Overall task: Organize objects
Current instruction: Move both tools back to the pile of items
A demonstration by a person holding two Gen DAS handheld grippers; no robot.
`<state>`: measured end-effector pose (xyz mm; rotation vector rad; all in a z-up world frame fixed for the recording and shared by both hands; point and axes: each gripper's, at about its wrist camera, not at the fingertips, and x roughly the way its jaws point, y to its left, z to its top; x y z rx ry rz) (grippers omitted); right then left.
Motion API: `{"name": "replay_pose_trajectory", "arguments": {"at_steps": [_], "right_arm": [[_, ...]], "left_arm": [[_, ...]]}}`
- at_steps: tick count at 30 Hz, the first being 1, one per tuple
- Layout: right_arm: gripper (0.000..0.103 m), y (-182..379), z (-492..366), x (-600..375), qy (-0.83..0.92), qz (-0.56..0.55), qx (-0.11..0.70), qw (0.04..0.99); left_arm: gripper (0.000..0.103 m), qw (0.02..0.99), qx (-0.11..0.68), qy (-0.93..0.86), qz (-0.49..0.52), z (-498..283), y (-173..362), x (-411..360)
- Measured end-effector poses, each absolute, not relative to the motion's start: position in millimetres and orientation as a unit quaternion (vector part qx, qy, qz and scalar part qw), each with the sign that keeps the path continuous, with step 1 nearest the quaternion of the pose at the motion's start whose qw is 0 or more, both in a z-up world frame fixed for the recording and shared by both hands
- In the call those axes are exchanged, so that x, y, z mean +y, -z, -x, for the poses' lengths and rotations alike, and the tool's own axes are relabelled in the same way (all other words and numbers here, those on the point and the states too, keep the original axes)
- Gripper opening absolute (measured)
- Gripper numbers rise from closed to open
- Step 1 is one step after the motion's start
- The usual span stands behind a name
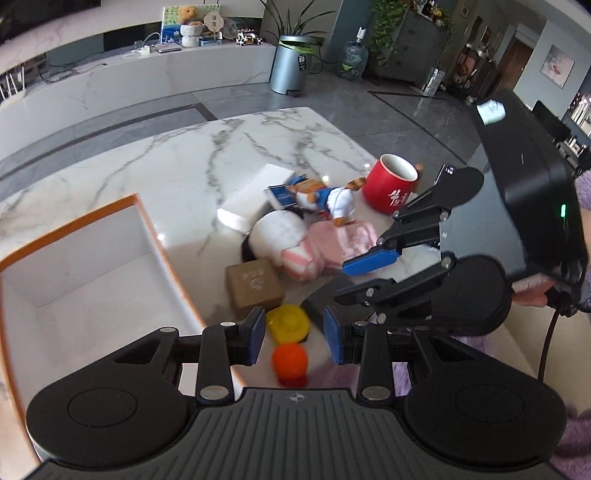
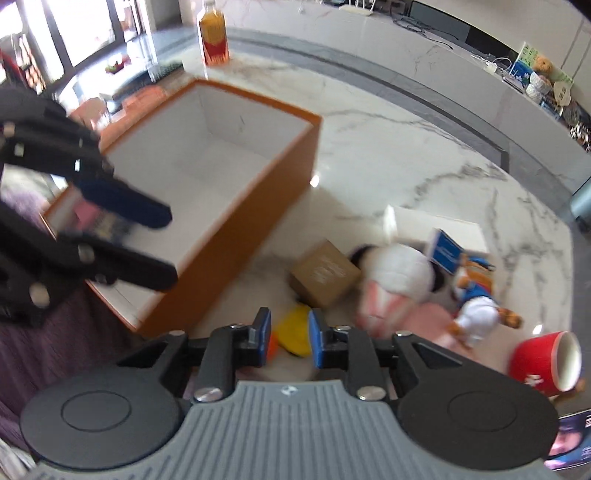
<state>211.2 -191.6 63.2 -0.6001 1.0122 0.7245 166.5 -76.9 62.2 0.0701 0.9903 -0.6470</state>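
Observation:
An orange box (image 1: 157,236) with a white inside stands at the left of the marble table (image 1: 184,155). Right of it lies a jumble: a small brown box (image 1: 253,282), a yellow toy (image 1: 288,323), an orange ball (image 1: 290,360), a white and pink plush (image 1: 280,236) and a cat figure (image 1: 325,195). My left gripper (image 1: 295,338) hovers open above the yellow toy and holds nothing. My right gripper (image 2: 291,338) is open too, over the same yellow toy (image 2: 295,330). A blurred pink and dark item (image 2: 96,221) shows behind the left gripper (image 2: 168,245), seemingly in the orange box's (image 2: 258,206) corner.
A red mug (image 1: 391,184) lies tilted at the right beside a pink cloth (image 1: 347,236). A flat white box (image 1: 255,195) and a blue card (image 1: 280,194) lie behind the plush. An amber bottle (image 2: 213,33) stands beyond the box. A purple sleeve (image 1: 576,435) is at the lower right.

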Motion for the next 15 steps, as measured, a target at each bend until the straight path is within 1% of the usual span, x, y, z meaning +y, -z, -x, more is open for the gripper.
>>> {"name": "replay_pose_trajectory", "arguments": {"at_steps": [4, 7, 8, 13, 15], "right_arm": [[0.027, -34.2, -229.7, -214.0, -0.313, 0.346, 0.469, 0.750], [0.030, -11.4, -248.6, -228.8, -0.307, 0.374, 0.479, 0.732], [0.033, -4.0, -254.7, -233.5, -0.306, 0.378, 0.485, 0.727], [0.034, 24.5, -272.5, -249.5, -0.332, 0.408, 0.493, 0.693], [0.036, 32.5, -274.6, -251.0, -0.342, 0.423, 0.487, 0.683]], "left_arm": [[0.041, 0.820, 0.484, 0.306, 0.016, -196.6, -40.1, -97.8], [0.048, 0.812, 0.502, 0.293, 0.044, -218.5, -21.9, -110.5], [0.049, 0.813, 0.505, 0.287, 0.045, -224.7, -16.5, -114.5], [0.051, 0.803, 0.534, 0.265, 0.024, -249.2, 7.6, -127.2], [0.055, 0.797, 0.547, 0.255, 0.010, -253.8, 14.5, -129.1]]}}
